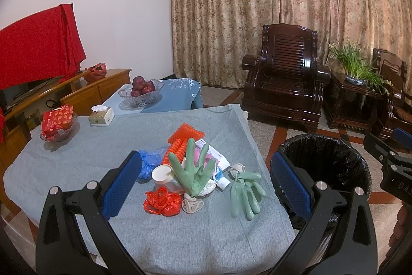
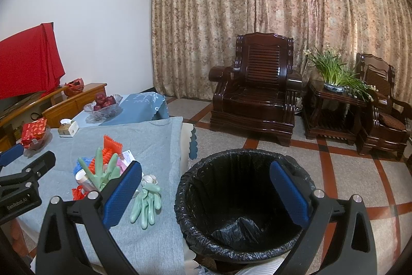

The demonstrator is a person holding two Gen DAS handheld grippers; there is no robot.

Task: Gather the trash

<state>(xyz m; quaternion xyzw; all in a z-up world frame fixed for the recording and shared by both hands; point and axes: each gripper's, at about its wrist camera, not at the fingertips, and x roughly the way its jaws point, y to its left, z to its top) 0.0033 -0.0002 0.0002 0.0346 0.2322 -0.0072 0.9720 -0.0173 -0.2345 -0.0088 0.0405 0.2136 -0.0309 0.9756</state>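
Left wrist view: the left gripper (image 1: 206, 179), fingers spread apart and empty, hangs over a grey-clothed table (image 1: 77, 161). A trash pile (image 1: 185, 172) sits near the table's right edge: an upright green glove (image 1: 193, 169), a flat green glove (image 1: 246, 191), a red bag (image 1: 162, 202) and orange netting (image 1: 180, 141).

Right wrist view: the right gripper (image 2: 206, 190), spread apart and empty, hangs above the black-lined bin (image 2: 242, 205) just beside the table's right edge.
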